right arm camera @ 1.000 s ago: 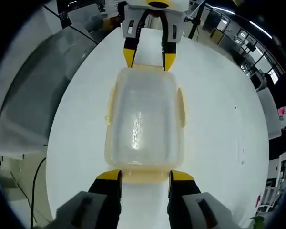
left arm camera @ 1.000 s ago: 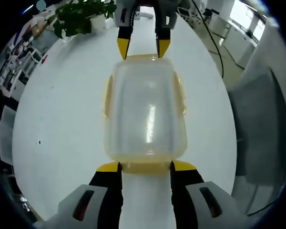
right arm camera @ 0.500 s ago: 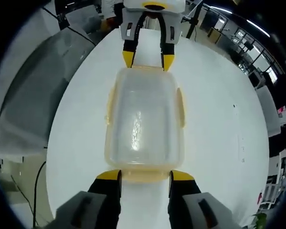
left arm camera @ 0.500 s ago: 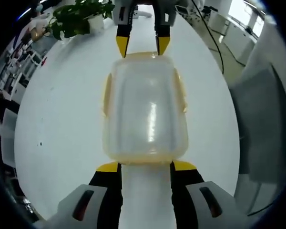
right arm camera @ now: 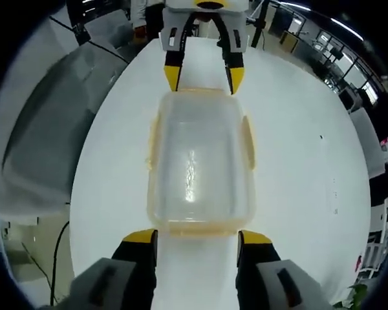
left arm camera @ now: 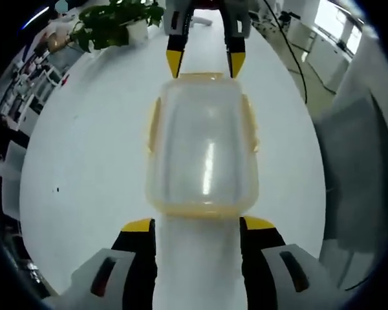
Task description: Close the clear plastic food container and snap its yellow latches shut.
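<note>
The clear plastic food container [left arm camera: 202, 145] lies on the white table [left arm camera: 84, 161] with its lid on and yellow latches along its sides [left arm camera: 153, 126] and ends. My left gripper [left arm camera: 198, 225] is open, its yellow tips just short of the container's near end. At the far end my right gripper [left arm camera: 205, 64] is open too, its tips flanking the end latch [left arm camera: 202, 76]. In the right gripper view the same container [right arm camera: 200, 161] lies between my right gripper [right arm camera: 196, 237] near and my left gripper [right arm camera: 203, 78] far. Neither holds anything.
A potted plant [left arm camera: 113, 19] stands at the table's far edge. A grey chair [left arm camera: 355, 161] stands beside the table, also seen as the grey chair [right arm camera: 45, 129]. A black cable [left arm camera: 288, 51] runs over the table edge. Office desks fill the background.
Both grippers' jaws have spread wider and their tips have drawn slightly back from the container's end latches. The container has stayed in place.
</note>
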`<state>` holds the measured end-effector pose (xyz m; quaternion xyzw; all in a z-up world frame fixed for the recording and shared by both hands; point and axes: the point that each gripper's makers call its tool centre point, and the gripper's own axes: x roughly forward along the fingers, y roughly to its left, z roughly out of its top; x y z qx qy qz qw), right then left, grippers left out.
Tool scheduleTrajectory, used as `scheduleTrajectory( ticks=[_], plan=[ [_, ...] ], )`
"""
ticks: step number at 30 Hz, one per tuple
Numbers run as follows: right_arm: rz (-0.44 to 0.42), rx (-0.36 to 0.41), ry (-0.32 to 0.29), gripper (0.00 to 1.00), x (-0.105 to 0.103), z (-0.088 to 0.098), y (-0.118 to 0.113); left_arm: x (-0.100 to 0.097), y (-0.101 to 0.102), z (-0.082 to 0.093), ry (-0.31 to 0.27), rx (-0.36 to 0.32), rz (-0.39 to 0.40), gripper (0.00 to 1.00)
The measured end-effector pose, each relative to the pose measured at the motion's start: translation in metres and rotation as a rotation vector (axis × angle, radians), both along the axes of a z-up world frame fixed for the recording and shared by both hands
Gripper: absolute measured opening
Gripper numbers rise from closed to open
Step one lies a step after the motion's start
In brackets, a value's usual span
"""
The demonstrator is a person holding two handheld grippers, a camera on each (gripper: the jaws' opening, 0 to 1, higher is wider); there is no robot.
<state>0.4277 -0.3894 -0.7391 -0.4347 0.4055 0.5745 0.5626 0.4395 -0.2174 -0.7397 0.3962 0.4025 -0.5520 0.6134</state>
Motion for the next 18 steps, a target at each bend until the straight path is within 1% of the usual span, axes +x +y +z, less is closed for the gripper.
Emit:
scheduleTrajectory(
  ticks=[1, 3, 5, 7, 10, 13, 16, 18],
  plan=[
    [-0.025, 0.013, 0.026, 0.49, -0.003, 0.001, 0.001, 0.0, 0.0, 0.0, -0.001, 0.0, 0.001, 0.53],
    [-0.032, 0.017, 0.034, 0.51, -0.003, 0.003, 0.0, 0.0, 0.003, 0.001, 0.001, 0.001, 0.005, 0.51],
    [-0.03, 0.01, 0.026, 0.51, -0.003, 0.004, -0.004, 0.0, 0.003, 0.002, 0.002, -0.005, 0.015, 0.52],
    [-0.053, 0.018, 0.024, 0.51, 0.0, 0.008, -0.006, 0.0, 0.002, 0.005, 0.014, -0.028, 0.041, 0.52],
    [-0.079, 0.036, 0.019, 0.5, 0.004, 0.014, -0.005, 0.0, 0.002, 0.008, 0.025, -0.043, 0.065, 0.51],
    [-0.122, 0.064, 0.023, 0.5, 0.005, 0.021, -0.001, 0.0, 0.001, 0.013, 0.051, -0.084, 0.137, 0.51],
    [-0.159, 0.074, 0.02, 0.48, 0.007, 0.023, 0.001, 0.001, 0.001, 0.015, 0.082, -0.114, 0.217, 0.5],
    [-0.222, 0.084, 0.023, 0.46, 0.009, 0.024, 0.003, 0.004, 0.003, 0.017, 0.08, -0.125, 0.256, 0.47]
  ],
)
